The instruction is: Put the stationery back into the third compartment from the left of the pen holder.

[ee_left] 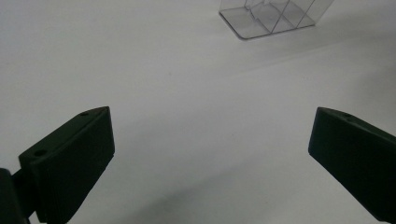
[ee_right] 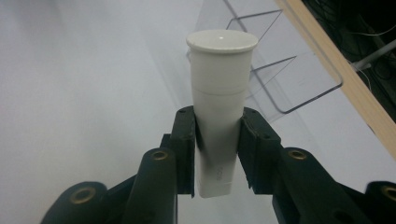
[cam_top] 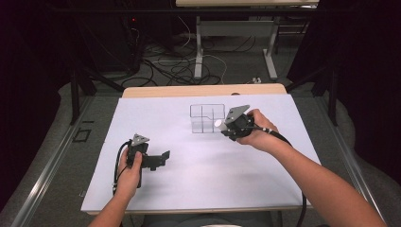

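Note:
A white plastic tube (ee_right: 220, 102) with a flat cap stands between my right gripper's (ee_right: 218, 144) black jaws, which are shut on its lower body. In the high view this right gripper (cam_top: 226, 126) hangs beside the right edge of a clear divided organizer (cam_top: 206, 118), the tube's cap (cam_top: 219, 124) showing as a white spot. The organizer (ee_right: 280, 70) lies just beyond the tube. My left gripper (cam_top: 161, 158) rests low over the white table at the left, open, with nothing between its fingers (ee_left: 70, 163). The organizer (ee_left: 275, 16) sits far ahead of it.
The white table (cam_top: 198, 170) has a wooden far edge (cam_top: 203, 90). Behind it the floor holds tangled cables (cam_top: 175, 66) and the legs of another table (cam_top: 270, 52). Dark curtains close both sides.

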`<act>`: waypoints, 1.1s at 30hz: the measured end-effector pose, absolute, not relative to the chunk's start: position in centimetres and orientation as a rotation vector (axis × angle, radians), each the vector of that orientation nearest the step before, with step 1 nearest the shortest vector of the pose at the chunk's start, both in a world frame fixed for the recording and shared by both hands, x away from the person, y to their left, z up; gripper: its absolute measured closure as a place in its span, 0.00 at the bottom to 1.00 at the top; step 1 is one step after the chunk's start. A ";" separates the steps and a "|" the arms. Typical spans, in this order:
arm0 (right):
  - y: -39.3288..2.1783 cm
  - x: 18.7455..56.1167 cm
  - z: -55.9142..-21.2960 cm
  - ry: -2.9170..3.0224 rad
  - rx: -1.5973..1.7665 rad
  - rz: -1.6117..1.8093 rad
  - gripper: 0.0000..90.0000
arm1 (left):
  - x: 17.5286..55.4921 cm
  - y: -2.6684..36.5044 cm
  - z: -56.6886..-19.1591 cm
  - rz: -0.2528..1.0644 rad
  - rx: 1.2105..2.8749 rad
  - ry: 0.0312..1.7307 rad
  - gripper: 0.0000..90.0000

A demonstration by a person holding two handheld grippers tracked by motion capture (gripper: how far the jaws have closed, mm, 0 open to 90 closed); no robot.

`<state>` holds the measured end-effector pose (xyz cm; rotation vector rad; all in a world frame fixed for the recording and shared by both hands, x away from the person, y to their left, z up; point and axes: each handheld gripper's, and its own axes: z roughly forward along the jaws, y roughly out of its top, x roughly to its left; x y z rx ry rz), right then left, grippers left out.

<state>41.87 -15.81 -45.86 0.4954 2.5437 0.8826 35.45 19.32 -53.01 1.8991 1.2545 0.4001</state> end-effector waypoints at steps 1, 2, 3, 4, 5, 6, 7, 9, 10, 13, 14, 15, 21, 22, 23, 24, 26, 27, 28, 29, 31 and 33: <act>-15.9 42.0 -45.6 2.533 0.505 0.898 0.76 | 35.5 19.3 -53.0 0.402 1.900 1.253 0.00; -15.9 42.2 -45.4 2.520 0.518 0.917 0.76 | 35.4 19.3 -53.0 0.402 1.899 1.254 0.00; -15.9 42.3 -45.2 2.502 0.535 0.939 0.76 | 35.4 19.3 -53.0 0.401 1.900 1.253 0.00; -16.0 42.4 -45.0 2.497 0.544 0.963 0.76 | 35.5 19.3 -53.0 0.401 1.900 1.253 0.00; -16.0 42.5 -44.8 2.479 0.561 0.977 0.76 | 35.5 19.3 -53.0 0.401 1.900 1.254 0.00; -16.0 42.7 -44.7 2.468 0.567 0.988 0.76 | 35.5 19.3 -53.0 0.402 1.899 1.253 0.00; -16.0 42.7 -44.5 2.460 0.579 1.007 0.76 | 35.5 19.4 -53.0 0.405 1.905 1.249 0.00; -16.1 43.0 -44.3 2.430 0.602 1.035 0.76 | 35.5 19.4 -53.0 0.401 1.900 1.253 0.00; -16.1 43.2 -44.2 2.425 0.599 1.046 0.76 | 35.5 19.4 -53.0 0.402 1.900 1.253 0.00; -16.1 43.5 -44.0 2.390 0.640 1.091 0.76 | 35.5 19.4 -53.0 0.402 1.899 1.253 0.00; -16.1 43.7 -43.9 2.382 0.644 1.105 0.76 | 35.5 19.4 -53.0 0.401 1.900 1.255 0.00; -16.0 43.8 -43.9 2.368 0.663 1.126 0.76 | 35.5 19.4 -53.1 0.401 1.899 1.255 0.00; -15.8 44.3 -43.6 2.312 0.726 1.204 0.76 | 35.5 19.4 -53.0 0.396 1.896 1.261 0.00; -15.8 44.4 -43.5 2.303 0.731 1.213 0.76 | 35.5 19.4 -53.0 0.397 1.894 1.263 0.00; -15.7 44.5 -43.5 2.298 0.741 1.226 0.76 | 35.5 19.4 -53.1 0.401 1.887 1.262 0.00; -15.6 44.6 -43.5 2.287 0.752 1.232 0.76 | 35.5 19.4 -53.1 0.401 1.887 1.263 0.00; -15.5 44.8 -43.5 2.271 0.774 1.257 0.76 | 35.5 19.4 -53.1 0.403 1.887 1.266 0.00; -15.4 44.9 -43.4 2.265 0.782 1.263 0.76 | 35.5 19.4 -53.1 0.402 1.887 1.268 0.00; -15.4 45.1 -43.5 2.254 0.791 1.272 0.76 | 35.5 19.4 -53.1 0.402 1.887 1.270 0.00; -15.3 45.2 -43.5 2.248 0.804 1.283 0.76 | 35.5 19.4 -53.1 0.404 1.887 1.267 0.00; -15.2 45.5 -43.5 2.232 0.833 1.301 0.76 | 35.5 19.4 -53.1 0.403 1.888 1.267 0.00; -15.1 45.7 -43.6 2.218 0.862 1.321 0.76 | 35.6 19.4 -53.1 0.403 1.888 1.266 0.00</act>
